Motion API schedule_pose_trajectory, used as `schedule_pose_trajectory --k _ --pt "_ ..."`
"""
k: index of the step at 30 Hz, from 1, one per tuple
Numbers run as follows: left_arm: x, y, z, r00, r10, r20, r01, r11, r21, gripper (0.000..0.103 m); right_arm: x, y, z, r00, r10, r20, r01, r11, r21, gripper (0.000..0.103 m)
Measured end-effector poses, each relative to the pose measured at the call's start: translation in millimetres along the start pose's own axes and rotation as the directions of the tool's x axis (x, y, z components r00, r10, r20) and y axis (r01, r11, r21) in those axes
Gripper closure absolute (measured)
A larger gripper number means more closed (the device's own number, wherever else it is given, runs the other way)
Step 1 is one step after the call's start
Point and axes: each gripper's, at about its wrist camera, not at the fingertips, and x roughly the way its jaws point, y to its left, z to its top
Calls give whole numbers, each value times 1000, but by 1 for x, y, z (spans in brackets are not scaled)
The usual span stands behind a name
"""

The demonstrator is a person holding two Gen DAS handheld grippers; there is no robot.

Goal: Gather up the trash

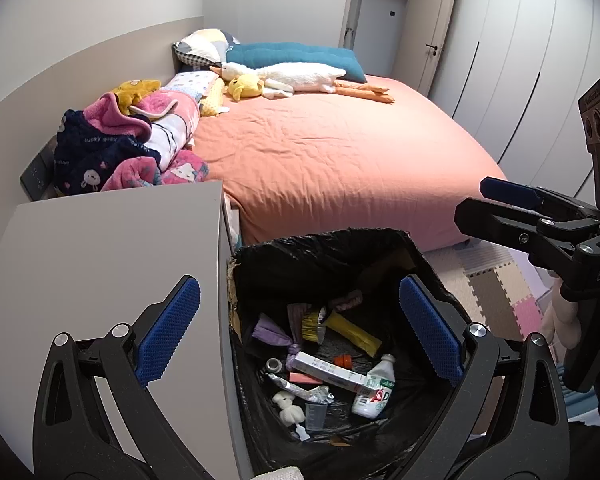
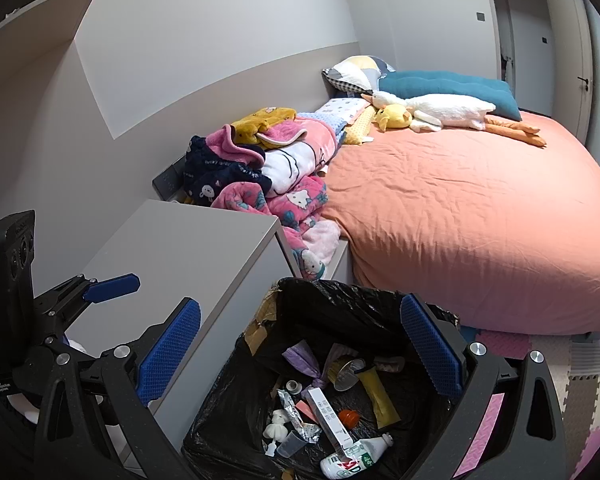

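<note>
Bottle (image 1: 374,390) lying flat in bin (image 1: 428,264), cap away, both grippers' fingers (image 1: 172,332) spread, empty.

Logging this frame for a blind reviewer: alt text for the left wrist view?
The open left gripper hovers empty above a black-lined trash bin holding a white bottle, a long box and wrappers. A grey cabinet stands left of it, an orange-sheeted bed behind, the right gripper at the right edge.

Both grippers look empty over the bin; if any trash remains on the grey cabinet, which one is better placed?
Left, probably. The left gripper is open and hangs partly over the grey cabinet; the right gripper hangs over the bin.
</note>
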Motion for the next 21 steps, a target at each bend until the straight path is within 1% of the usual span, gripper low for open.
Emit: schedule_pose_trajectory --k 7,14,16,21 --pt "2 -2 0 1000 -3 -7 4 1000 12 7 0 1 0 1000 1 -1 -1 1000 0 3" --pt "0 -5 -1 1000 14 9 -14 999 31 7 0 0 0 1000 2 -1 -2 1000 1 3" --pt "1 -4 -1 1000 27 -3 -26 999 27 7 0 0 0 1000 2 -2 -2 1000 -1 3" --pt "2 -2 -2 1000 23 -15 -22 1000 18 7 -1 -1 -1 1000 1 -3 -1 1000 1 3"
